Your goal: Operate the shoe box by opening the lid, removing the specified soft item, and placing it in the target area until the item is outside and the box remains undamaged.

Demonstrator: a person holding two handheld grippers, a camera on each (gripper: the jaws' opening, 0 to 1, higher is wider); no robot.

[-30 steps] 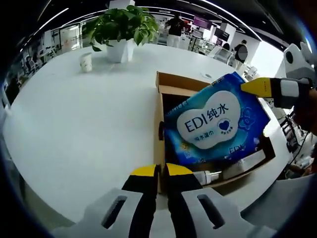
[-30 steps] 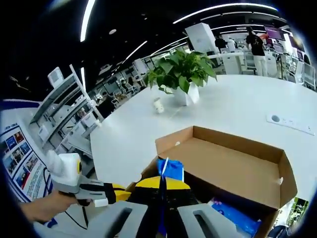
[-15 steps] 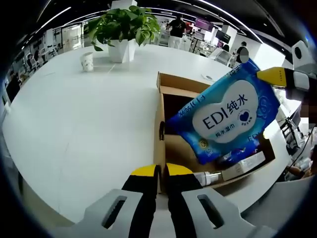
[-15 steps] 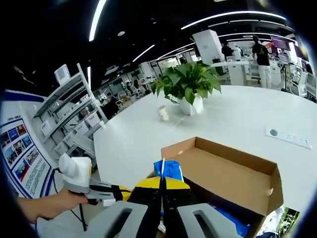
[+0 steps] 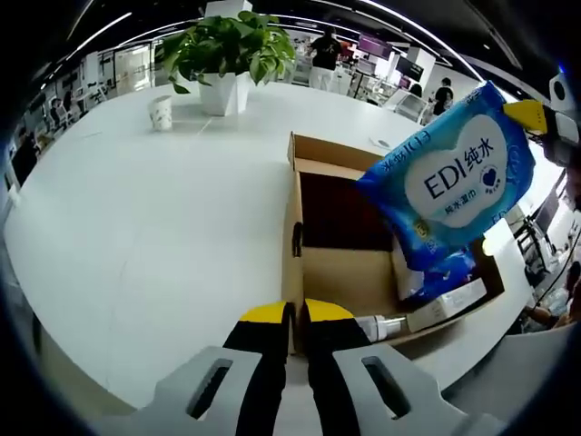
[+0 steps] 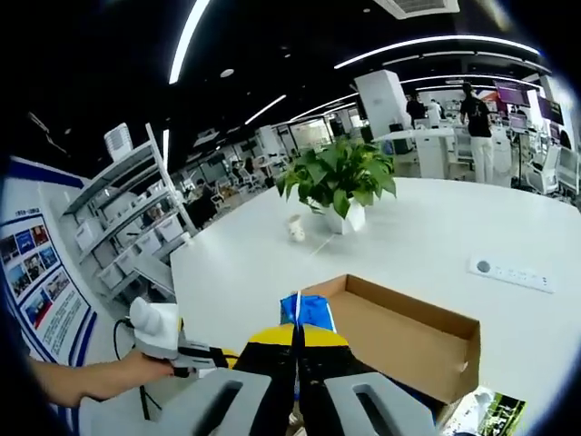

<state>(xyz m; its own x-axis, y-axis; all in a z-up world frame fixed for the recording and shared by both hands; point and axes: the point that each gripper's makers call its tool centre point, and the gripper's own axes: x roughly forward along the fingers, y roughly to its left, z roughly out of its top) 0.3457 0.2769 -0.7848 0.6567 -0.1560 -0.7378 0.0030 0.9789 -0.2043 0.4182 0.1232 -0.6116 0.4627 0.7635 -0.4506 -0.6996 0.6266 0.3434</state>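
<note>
The right gripper [image 6: 297,332] pinches the blue wipes pack [image 5: 449,182] between its fingers, holding it in the air above the open shoe box [image 5: 338,272] on the white tabletop [image 5: 154,218]. The left gripper [image 5: 286,313] has its fingers pressed together at the box's near wall.

left yellow-tipped black two-jaw gripper [image 5: 295,313]: jaws closed together, nothing between them, held low and level | right yellow-tipped black two-jaw gripper [image 6: 297,334]: jaws pinched on a thin blue edge, raised high | person's bare left hand [image 6: 136,369]: gripping the left gripper's handle
</note>
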